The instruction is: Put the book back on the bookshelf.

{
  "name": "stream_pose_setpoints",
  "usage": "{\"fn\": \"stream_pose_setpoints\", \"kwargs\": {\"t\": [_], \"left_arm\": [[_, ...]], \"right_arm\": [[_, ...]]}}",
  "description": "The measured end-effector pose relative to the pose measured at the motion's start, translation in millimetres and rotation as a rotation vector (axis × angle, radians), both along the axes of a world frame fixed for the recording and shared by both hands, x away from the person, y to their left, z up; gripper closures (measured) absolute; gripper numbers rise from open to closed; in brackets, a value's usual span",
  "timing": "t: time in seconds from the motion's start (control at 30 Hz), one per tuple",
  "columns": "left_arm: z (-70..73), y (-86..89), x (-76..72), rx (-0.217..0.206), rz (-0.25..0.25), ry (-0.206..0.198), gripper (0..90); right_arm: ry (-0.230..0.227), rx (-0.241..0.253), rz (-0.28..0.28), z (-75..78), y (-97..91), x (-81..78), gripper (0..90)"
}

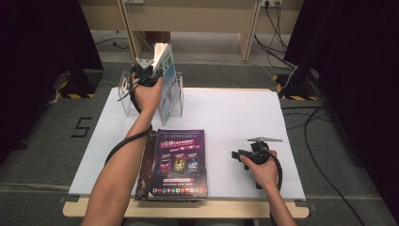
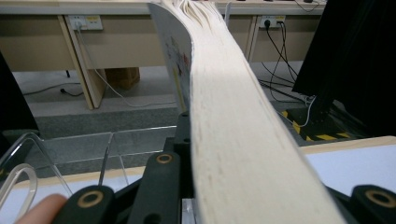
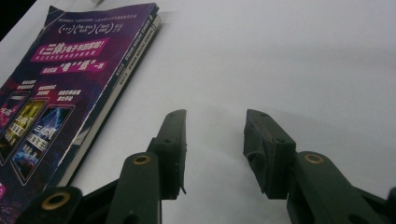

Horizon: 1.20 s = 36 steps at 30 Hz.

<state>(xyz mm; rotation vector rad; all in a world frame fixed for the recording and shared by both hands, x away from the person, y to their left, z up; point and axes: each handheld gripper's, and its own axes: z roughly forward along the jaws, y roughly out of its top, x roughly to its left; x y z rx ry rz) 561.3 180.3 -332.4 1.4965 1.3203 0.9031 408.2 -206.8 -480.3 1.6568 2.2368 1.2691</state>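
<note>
A thick book [image 1: 166,70] with a light blue and white cover stands upright at the back left, and my left gripper [image 1: 151,71] is shut on it. In the left gripper view its pale page edges [image 2: 233,140] run up between the black jaws. The book is over a clear acrylic stand [image 1: 175,102], whose curved walls [image 2: 70,154] lie just below. A stack of magazines with a purple cover [image 1: 179,160] lies flat near the front edge. My right gripper [image 1: 236,154] rests low at the right, open [image 3: 215,140], with nothing between its jaws; the purple cover [image 3: 60,93] lies to its left.
The white table top [image 1: 235,115] stretches bare between the stand and the right hand. Beyond the table stand wooden desk legs [image 1: 247,37], with cables on the grey floor. Black stands with yellow-striped bases [image 1: 291,87] flank the far corners.
</note>
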Motion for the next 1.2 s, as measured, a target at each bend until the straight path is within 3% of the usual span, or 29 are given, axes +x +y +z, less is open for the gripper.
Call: {"fn": "stream_pose_setpoints", "kwargs": {"t": [0.3,0.5,1.2], "left_arm": [[-1.6,-2.6,-0.7,0.014,0.028,-0.015,72.3],[-0.9,-2.6,0.6,0.023,0.017,-0.008,70.1],[-6.2,1.7,-10.0,-0.051,-0.034,0.023,51.6]], "right_arm": [[-0.007,-0.001,0.002,0.9,0.0,-1.3,59.5],[0.0,0.002,-0.001,1.2,0.9,-1.0,59.3],[-0.009,-0.008,0.009,0.9,3.0,-1.4,58.8]]}}
